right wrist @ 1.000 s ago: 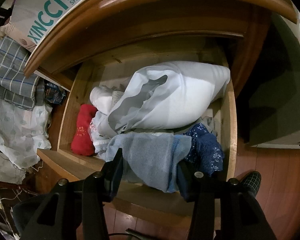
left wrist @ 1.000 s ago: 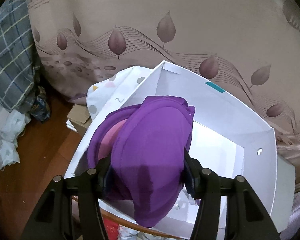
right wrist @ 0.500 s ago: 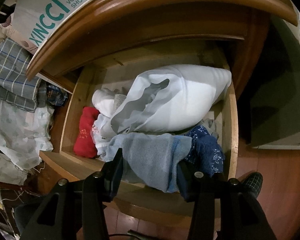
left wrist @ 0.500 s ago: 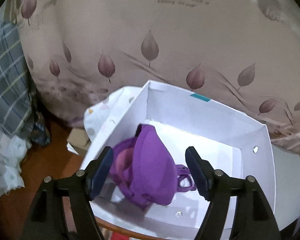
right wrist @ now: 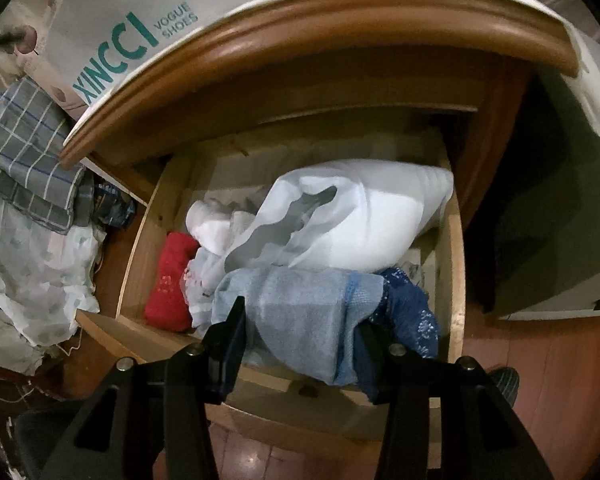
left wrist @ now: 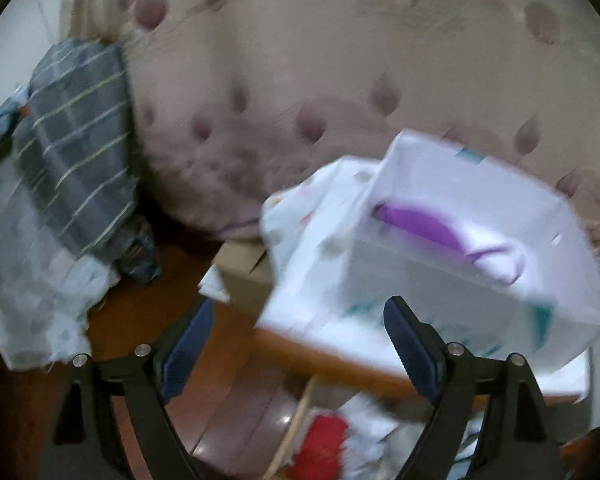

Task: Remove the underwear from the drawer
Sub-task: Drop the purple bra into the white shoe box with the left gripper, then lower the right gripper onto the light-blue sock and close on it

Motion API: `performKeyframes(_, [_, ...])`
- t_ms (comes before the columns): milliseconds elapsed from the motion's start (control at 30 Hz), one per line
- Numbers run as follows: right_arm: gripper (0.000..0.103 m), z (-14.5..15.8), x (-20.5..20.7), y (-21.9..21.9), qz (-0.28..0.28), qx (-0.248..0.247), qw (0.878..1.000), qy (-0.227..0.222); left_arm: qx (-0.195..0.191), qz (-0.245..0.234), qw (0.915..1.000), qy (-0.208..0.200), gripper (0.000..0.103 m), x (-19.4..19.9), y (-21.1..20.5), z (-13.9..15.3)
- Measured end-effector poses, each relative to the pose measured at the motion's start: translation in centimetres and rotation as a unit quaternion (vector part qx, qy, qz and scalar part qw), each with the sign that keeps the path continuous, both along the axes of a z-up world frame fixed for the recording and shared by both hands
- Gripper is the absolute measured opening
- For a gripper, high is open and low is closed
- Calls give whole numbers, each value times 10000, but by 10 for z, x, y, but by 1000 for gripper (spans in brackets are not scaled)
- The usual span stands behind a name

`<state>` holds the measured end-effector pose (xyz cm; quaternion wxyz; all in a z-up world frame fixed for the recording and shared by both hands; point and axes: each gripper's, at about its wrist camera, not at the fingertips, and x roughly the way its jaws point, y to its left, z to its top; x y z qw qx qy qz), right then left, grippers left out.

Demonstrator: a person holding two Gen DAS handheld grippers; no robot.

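Underwear fills the drawer (right wrist: pixel 456 280), with a pale blue piece (right wrist: pixel 300 316) draped over its front edge between the right gripper (right wrist: pixel 300 344)'s part-open jaws, seemingly pinched, while the left gripper (left wrist: pixel 296 344), wide open and empty, hovers near the white box (left wrist: pixel 440 280) holding a purple garment (left wrist: pixel 420 224).

The right gripper (right wrist: pixel 300 336) hangs over the near edge of an open light wooden drawer (right wrist: pixel 456 264), its 2 black fingers (right wrist: pixel 228 344) closed on a pale blue terry cloth (right wrist: pixel 300 312). Just right of that cloth lies a dark blue patterned fabric (right wrist: pixel 412 316), a red knitted piece (right wrist: pixel 170 280) sits at the left, and a large white crumpled bag (right wrist: pixel 352 220) fills the far half. A white shoe box printed with teal letters (right wrist: pixel 132 40) rests on the curved brown wooden cabinet top (right wrist: pixel 340 28) above.
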<state>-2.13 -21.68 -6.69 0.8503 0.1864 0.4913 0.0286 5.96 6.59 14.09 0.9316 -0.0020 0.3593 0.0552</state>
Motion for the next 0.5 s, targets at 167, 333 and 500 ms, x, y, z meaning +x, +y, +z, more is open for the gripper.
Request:
performKeyframes(167, [47,16,-5,-1,-42,-128,9998,-171,-67,656,9965,505,85,-7,46,-67])
performKeyframes(333, [47,41,-7,3,92,-370,9989,-254,-113,1251,9901,633,85,-12,79,-113])
performKeyframes(500, [47,71,-9,3,230,-513,9980,-296,128,1381,9873,771,85,-17,91,-135])
